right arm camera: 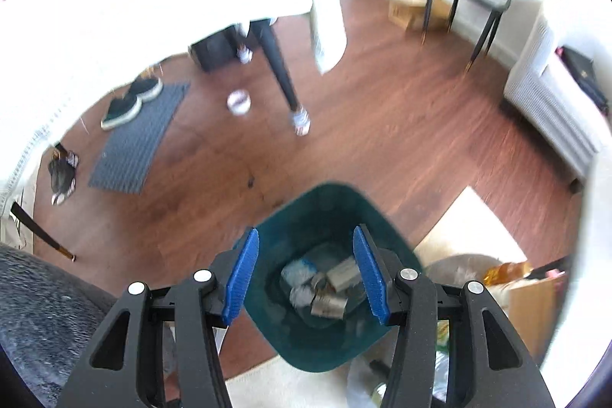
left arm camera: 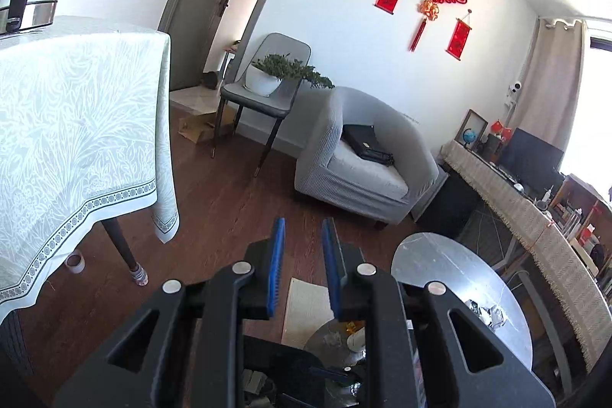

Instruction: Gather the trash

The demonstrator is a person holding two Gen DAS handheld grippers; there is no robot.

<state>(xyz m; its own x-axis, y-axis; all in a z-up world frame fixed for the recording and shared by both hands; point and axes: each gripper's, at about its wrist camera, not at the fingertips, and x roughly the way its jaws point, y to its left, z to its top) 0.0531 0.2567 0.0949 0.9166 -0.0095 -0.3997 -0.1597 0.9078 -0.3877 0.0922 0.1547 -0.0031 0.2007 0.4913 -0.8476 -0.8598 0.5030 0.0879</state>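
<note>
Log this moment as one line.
left gripper: shut, empty | right gripper: open, empty, above green bin | bin: holds trash

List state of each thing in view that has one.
left gripper: shut as far as it goes, nothing held
right gripper: open, empty, above the bin
bin: upright, uncovered, trash in the bottom
door: closed
armchair: black bag on seat

Dark wood-plank floor (right arm camera: 382,148). Directly on it: teal waste bin (right arm camera: 317,217) holding crumpled trash (right arm camera: 325,285); grey ribbed mat (right arm camera: 141,136) with a pair of dark shoes (right arm camera: 132,100) at its far end; tape roll (right arm camera: 238,102) near a table leg (right arm camera: 281,71); pale rug (right arm camera: 466,228) just beside the bin; flattened cardboard (left arm camera: 199,129); grey armchair (left arm camera: 363,155).
</note>
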